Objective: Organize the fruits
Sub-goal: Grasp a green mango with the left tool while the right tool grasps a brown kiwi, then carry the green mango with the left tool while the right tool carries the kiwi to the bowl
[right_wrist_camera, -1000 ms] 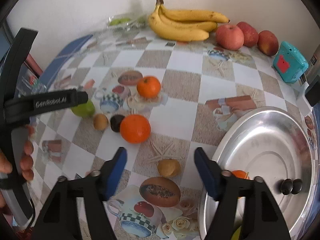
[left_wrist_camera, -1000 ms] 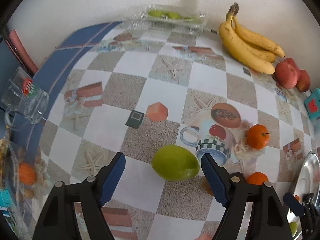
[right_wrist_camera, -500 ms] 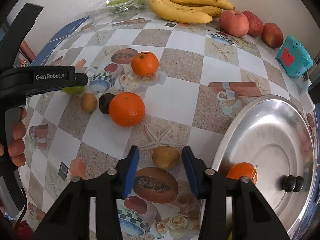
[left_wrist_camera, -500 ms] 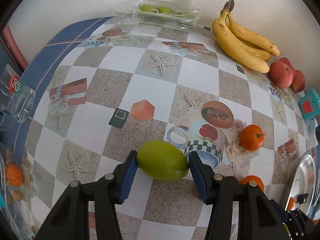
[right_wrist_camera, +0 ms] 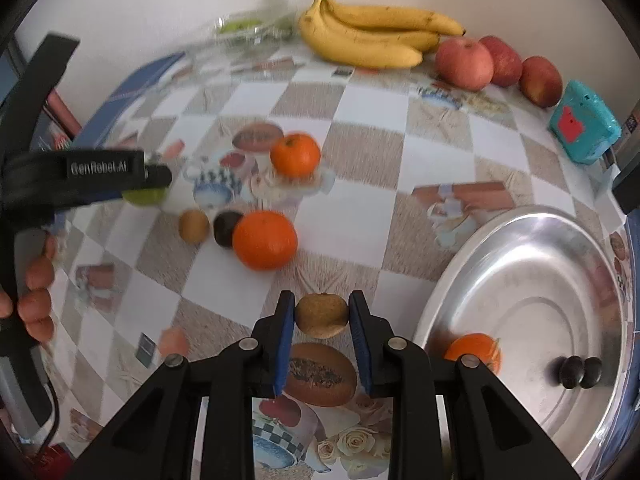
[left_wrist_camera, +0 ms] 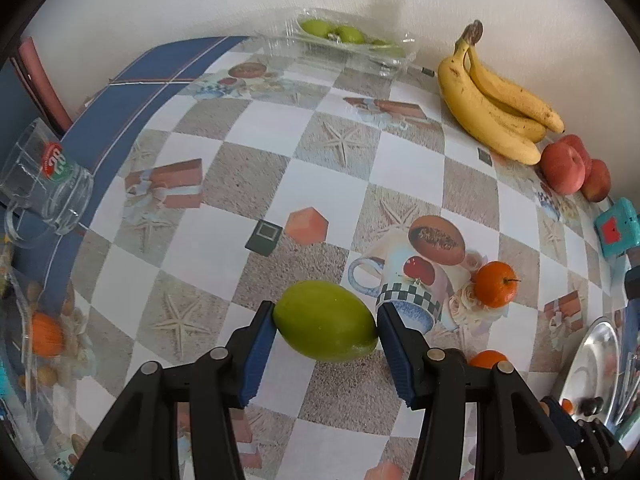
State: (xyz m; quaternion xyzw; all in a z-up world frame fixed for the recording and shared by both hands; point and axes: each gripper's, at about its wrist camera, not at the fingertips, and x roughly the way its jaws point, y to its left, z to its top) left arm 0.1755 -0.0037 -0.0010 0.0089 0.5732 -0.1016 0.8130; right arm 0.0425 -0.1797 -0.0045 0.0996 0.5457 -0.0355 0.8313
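Note:
My left gripper [left_wrist_camera: 326,322] is shut on a green mango [left_wrist_camera: 325,320], held just above the checked tablecloth. My right gripper [right_wrist_camera: 322,316] is shut on a small brown kiwi [right_wrist_camera: 322,315], left of the steel tray [right_wrist_camera: 520,264]. The tray holds an orange [right_wrist_camera: 474,350] and two dark plums [right_wrist_camera: 580,372]. On the cloth lie a large orange [right_wrist_camera: 265,239], a tangerine [right_wrist_camera: 295,155], another kiwi [right_wrist_camera: 193,226] and a dark plum [right_wrist_camera: 225,227]. The left gripper with the mango [right_wrist_camera: 146,197] also shows at the left of the right wrist view.
Bananas [right_wrist_camera: 372,36] and three red apples [right_wrist_camera: 464,62] lie by the back wall. A clear plastic box with green fruit [left_wrist_camera: 344,38] stands at the back. A teal box [right_wrist_camera: 582,124] sits at the right, a glass mug [left_wrist_camera: 48,184] at the left edge.
Both grippers closed: the left onto the green mango, the right onto the brown kiwi. Both were open around them a second ago, and both fruits are now lifted slightly.

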